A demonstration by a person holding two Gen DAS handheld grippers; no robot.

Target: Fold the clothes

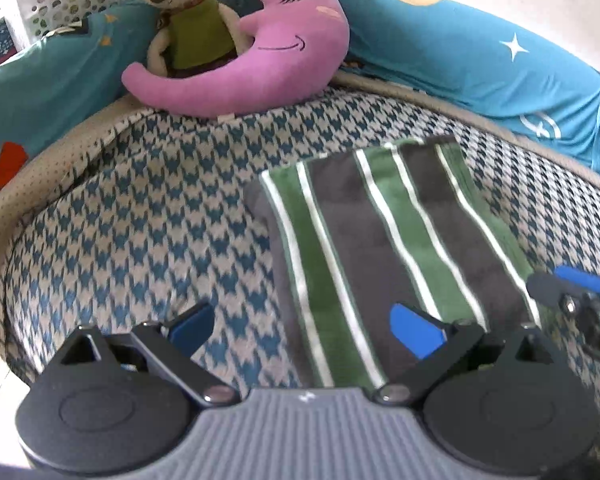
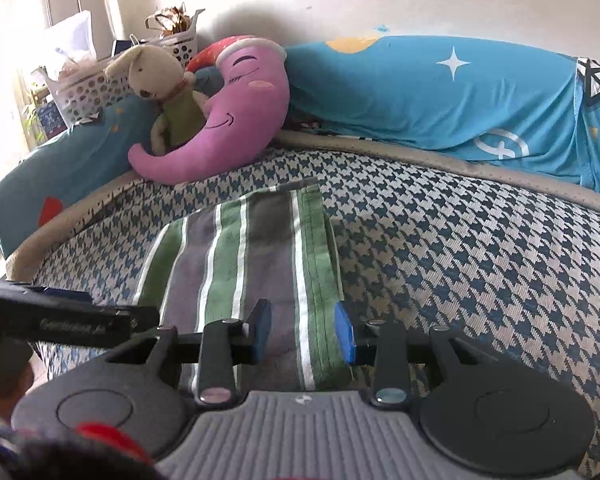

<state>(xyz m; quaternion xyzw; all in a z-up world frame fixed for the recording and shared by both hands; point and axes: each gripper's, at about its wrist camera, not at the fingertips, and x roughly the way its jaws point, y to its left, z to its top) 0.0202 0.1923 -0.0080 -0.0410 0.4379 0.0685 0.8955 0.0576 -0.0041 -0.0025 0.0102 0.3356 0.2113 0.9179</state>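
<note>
A folded garment (image 1: 380,240) with green, grey and white stripes lies flat as a narrow rectangle on the houndstooth bed cover (image 1: 160,220). My left gripper (image 1: 304,330) is open wide just above the garment's near left corner, with nothing between its blue pads. At the right edge of the left wrist view, the right gripper (image 1: 572,292) shows beside the garment's near right corner. In the right wrist view, my right gripper (image 2: 303,334) is open over the near right edge of the garment (image 2: 240,256), holding nothing. The left gripper (image 2: 60,312) reaches in from the left.
A pink moon pillow (image 1: 260,64) and a rabbit toy (image 1: 184,12) rest at the far edge of the bed cover (image 2: 460,248). Blue star-print bedding (image 2: 440,88) runs along the wall behind. White perforated baskets (image 2: 84,88) stand at the far left.
</note>
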